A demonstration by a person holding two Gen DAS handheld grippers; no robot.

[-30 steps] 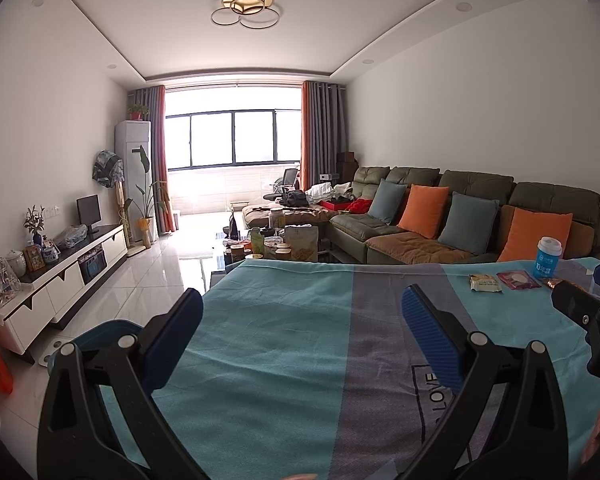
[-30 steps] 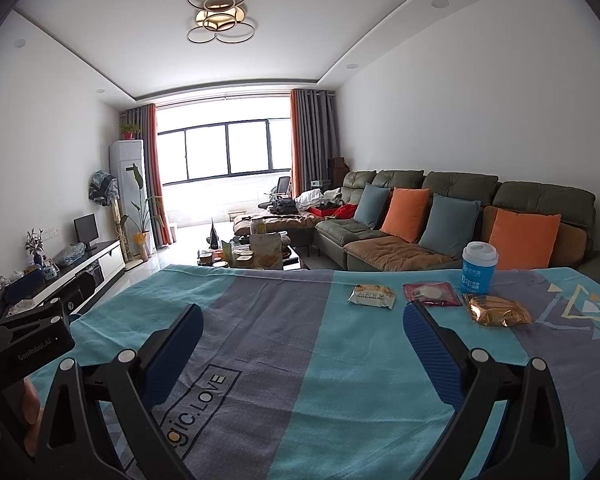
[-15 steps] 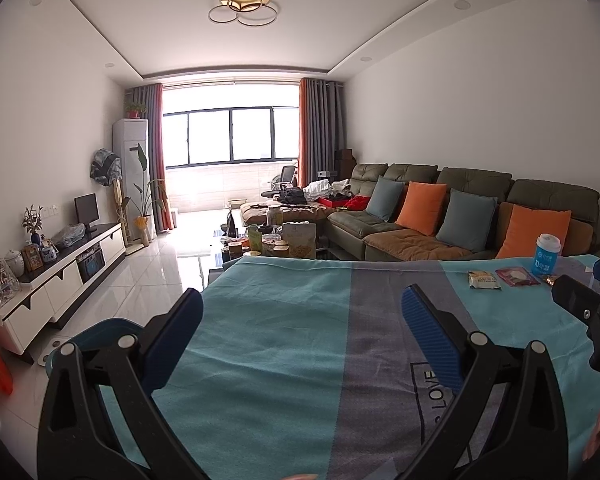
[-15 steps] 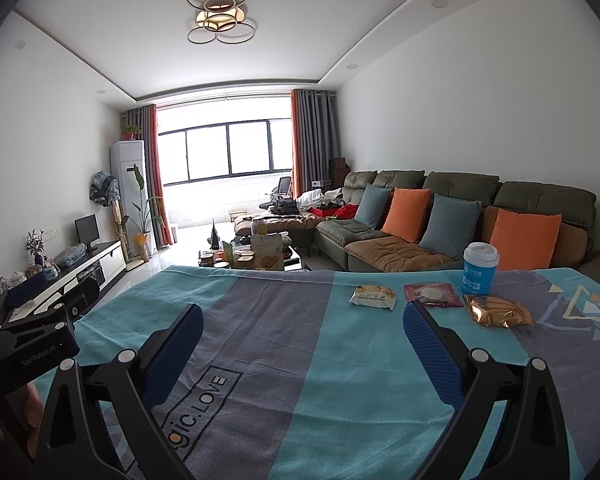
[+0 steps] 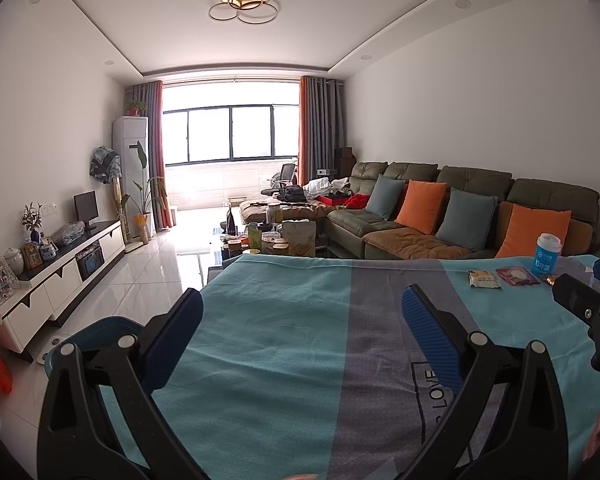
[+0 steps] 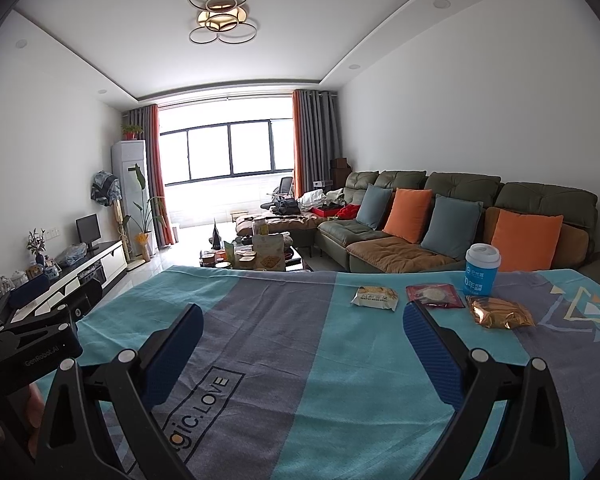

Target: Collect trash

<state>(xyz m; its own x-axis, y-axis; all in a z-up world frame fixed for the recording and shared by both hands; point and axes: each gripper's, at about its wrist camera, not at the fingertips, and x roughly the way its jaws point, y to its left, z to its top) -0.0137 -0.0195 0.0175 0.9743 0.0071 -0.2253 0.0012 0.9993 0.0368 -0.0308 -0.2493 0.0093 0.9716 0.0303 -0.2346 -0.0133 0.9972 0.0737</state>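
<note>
On the teal and grey cloth-covered table (image 6: 300, 344) lie a white snack packet (image 6: 375, 298), a red packet (image 6: 434, 295), a gold foil wrapper (image 6: 500, 313) and a blue paper cup with a white lid (image 6: 481, 275). They sit at the far right; the left wrist view shows the white packet (image 5: 484, 279), red packet (image 5: 517, 276) and cup (image 5: 547, 255). My right gripper (image 6: 302, 326) is open and empty, short of the trash. My left gripper (image 5: 302, 312) is open and empty over the table's left part.
A blue bin (image 5: 88, 336) stands by the table's left edge. Beyond the table are a cluttered coffee table (image 6: 252, 256), a green sofa with orange and blue cushions (image 6: 440, 220) and a white TV cabinet (image 5: 60, 272) at left.
Both views have shifted very slightly; the trash and cup lie where they were. Both grippers stay open.
</note>
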